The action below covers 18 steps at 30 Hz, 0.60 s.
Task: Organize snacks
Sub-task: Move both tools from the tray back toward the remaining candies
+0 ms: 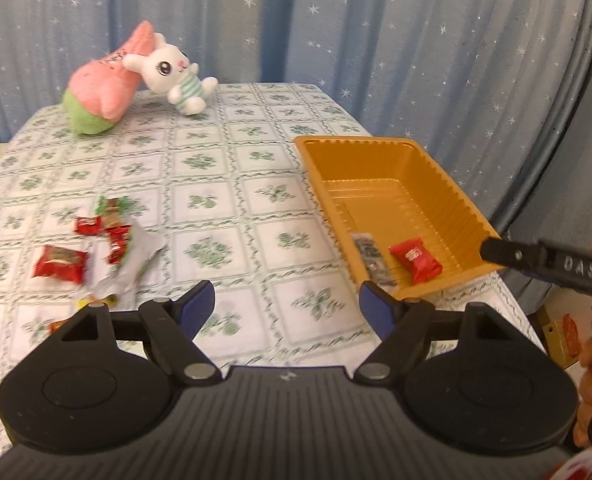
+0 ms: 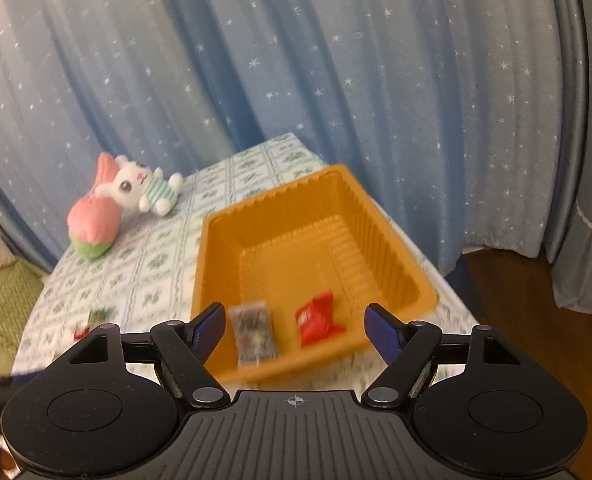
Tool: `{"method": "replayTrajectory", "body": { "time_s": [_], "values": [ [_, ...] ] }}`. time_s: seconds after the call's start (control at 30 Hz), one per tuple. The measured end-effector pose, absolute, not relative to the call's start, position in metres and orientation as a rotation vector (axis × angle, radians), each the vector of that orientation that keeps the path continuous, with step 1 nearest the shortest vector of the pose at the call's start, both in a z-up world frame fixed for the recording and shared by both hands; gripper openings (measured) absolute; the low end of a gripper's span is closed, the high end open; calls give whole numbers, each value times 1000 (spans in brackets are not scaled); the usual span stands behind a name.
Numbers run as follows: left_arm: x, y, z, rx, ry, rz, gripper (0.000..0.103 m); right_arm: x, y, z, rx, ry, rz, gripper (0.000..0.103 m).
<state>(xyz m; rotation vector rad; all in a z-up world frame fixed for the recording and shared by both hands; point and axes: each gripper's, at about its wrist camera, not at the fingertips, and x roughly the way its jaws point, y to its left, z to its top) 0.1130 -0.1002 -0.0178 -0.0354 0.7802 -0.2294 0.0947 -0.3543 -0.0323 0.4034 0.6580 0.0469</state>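
Both handheld grippers are the same build, pretty chunky black plastic. The left gripper (image 1: pixel 286 300) has a wide ribbed body right under the camera, a small pale crosshair-like mark at its front edge, and a big rounded lobe with a recessed disc on each side. Angled black link arms run forward from silver pivot pins, plus a triangular cutout in each outer bracket. The finger pads (image 1: pixel 198 306) are dark blue. The right gripper (image 2: pixel 296 330) is identical: same ribs, same crosshair mark, same silver pins, blue pads (image 2: pixel 383 334). From the left camera, its side shows raised pale letters "DAS", one small screw near the tip.
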Motion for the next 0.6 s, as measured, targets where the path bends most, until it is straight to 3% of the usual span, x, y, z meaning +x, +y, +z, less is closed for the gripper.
{"method": "replayTrajectory", "body": {
  "time_s": [0.6],
  "values": [
    [34, 9, -16, -66, 774, -88, 77, 40, -263, -24, 325, 694, 195, 76]
  ]
}}
